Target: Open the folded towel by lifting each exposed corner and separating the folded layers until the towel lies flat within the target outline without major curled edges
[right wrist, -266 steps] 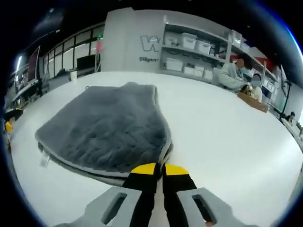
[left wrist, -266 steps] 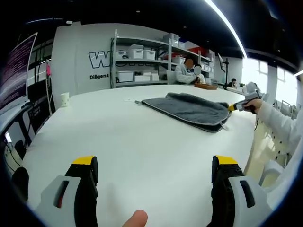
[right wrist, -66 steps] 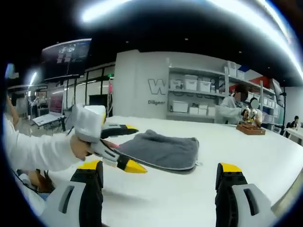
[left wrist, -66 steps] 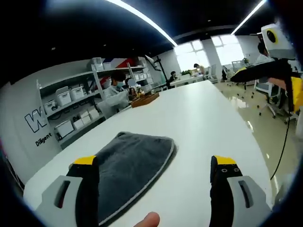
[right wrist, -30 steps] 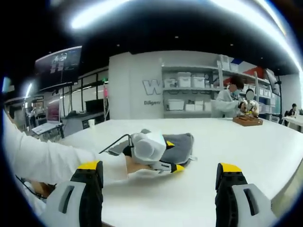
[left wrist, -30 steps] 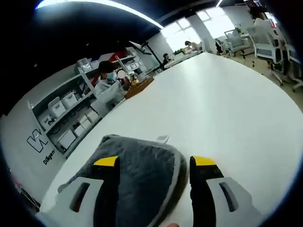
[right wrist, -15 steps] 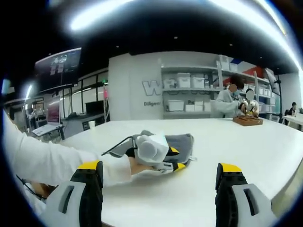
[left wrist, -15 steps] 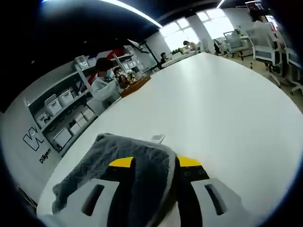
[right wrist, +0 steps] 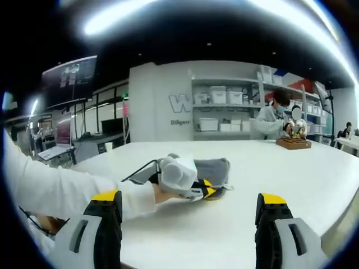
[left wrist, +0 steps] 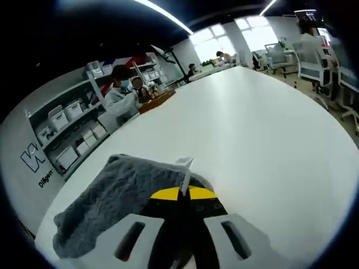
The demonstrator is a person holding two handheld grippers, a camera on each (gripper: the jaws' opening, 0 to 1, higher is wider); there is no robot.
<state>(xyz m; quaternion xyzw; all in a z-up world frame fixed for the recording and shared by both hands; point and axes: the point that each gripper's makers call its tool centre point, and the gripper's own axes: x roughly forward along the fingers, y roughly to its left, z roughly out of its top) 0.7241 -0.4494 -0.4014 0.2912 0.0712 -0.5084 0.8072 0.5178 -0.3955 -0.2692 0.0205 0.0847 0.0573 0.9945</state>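
Observation:
The grey quilted towel (left wrist: 106,196) lies folded on the white table (left wrist: 258,129). My left gripper (left wrist: 180,194) is shut on the towel's near edge, its yellow tips pressed together right beside a white label (left wrist: 184,166) that sticks up. In the right gripper view the same left gripper (right wrist: 208,190), held by a hand in a white sleeve (right wrist: 67,190), pinches the front edge of the towel (right wrist: 216,166). My right gripper (right wrist: 189,216) hangs well back from the towel, above the table's near side, open with nothing between its jaws.
Shelves with white bins (right wrist: 221,106) line the far wall. A seated person (right wrist: 275,120) works at the table's far end beside a wooden tray (right wrist: 293,143). Bare table (right wrist: 269,174) stretches to the right of the towel. Office chairs (left wrist: 314,61) stand past the table's edge.
My left jaws have gone from partly open astride the towel's edge to shut on it, and the white label now stands up. My right gripper has stayed put.

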